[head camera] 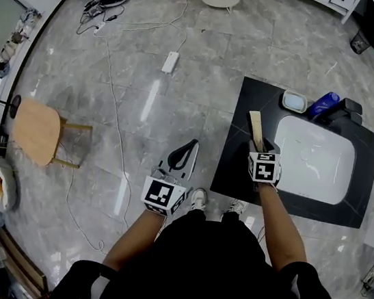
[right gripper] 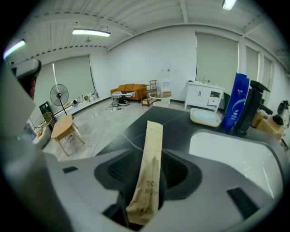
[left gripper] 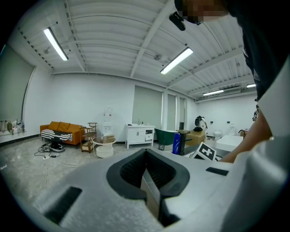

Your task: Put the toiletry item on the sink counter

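The toiletry item is a long tan paper toothbrush packet (head camera: 255,129) (right gripper: 152,158). It lies over the left part of the black sink counter (head camera: 238,180), left of the white basin (head camera: 313,160). Its near end sits between the jaws of my right gripper (head camera: 261,149) (right gripper: 152,156). Those jaws stand apart, with a gap on each side of the packet. Whether the packet rests on the counter I cannot tell. My left gripper (head camera: 181,153) (left gripper: 146,156) hangs over the floor left of the counter, pads together and empty.
At the counter's back stand a pale soap dish (head camera: 294,101), a blue bottle (head camera: 325,102) (right gripper: 238,102) and a black faucet (head camera: 348,109). On the grey floor are a wooden stool (head camera: 36,131), a power strip (head camera: 170,61) with a long cable, and the person's shoes (head camera: 199,197).
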### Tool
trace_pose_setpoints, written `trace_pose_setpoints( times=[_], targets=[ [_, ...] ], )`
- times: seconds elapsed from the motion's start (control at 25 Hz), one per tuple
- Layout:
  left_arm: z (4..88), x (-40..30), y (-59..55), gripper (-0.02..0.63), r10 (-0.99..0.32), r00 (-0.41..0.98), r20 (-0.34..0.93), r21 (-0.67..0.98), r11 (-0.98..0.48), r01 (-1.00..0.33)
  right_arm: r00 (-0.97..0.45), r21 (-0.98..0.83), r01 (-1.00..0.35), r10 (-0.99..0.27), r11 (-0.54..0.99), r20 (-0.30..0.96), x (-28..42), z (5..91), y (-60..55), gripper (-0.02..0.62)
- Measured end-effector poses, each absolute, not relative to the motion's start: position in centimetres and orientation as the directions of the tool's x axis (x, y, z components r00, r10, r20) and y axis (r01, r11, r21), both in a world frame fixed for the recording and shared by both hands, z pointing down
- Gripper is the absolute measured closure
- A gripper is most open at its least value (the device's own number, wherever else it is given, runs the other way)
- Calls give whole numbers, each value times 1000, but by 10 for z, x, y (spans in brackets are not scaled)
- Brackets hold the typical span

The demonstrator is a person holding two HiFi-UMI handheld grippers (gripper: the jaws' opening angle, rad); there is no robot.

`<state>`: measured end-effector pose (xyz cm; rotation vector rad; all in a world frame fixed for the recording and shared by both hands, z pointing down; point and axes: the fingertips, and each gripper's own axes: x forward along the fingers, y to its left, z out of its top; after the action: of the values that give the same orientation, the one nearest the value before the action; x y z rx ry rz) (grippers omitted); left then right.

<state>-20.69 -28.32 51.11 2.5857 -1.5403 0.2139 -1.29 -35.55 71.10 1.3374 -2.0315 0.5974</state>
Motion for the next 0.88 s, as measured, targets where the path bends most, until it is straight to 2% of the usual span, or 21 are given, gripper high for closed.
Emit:
trace_pose_setpoints(
  times=[0.12, 0.44, 0.56, 0.72, 0.88],
  targets=[
    [509, -203, -285, 598, -860, 479, 176, 35, -480, -876, -317, -43, -923, -692, 382, 648, -14, 678, -355, 396],
    [495, -173, -293, 598, -838, 528, 137, 36, -528, -848, -407, -72, -905, -804, 419, 433, -9, 556, -347, 433],
    [484, -162, -295, 598, -829, 547, 117, 36, -547, -836, -420, -59, -901, -831, 430, 364, -6, 518, -341, 477],
    [469, -148, -296, 598, -817, 570, 85, 28, -570, -821, -414, -6, -903, -868, 429, 273, -1, 476, -330, 589],
    [465, -138, -297, 598, -806, 586, 80, 24, -587, -810, -406, 47, -905, -892, 422, 200, 6, 454, -319, 592]
  ],
)
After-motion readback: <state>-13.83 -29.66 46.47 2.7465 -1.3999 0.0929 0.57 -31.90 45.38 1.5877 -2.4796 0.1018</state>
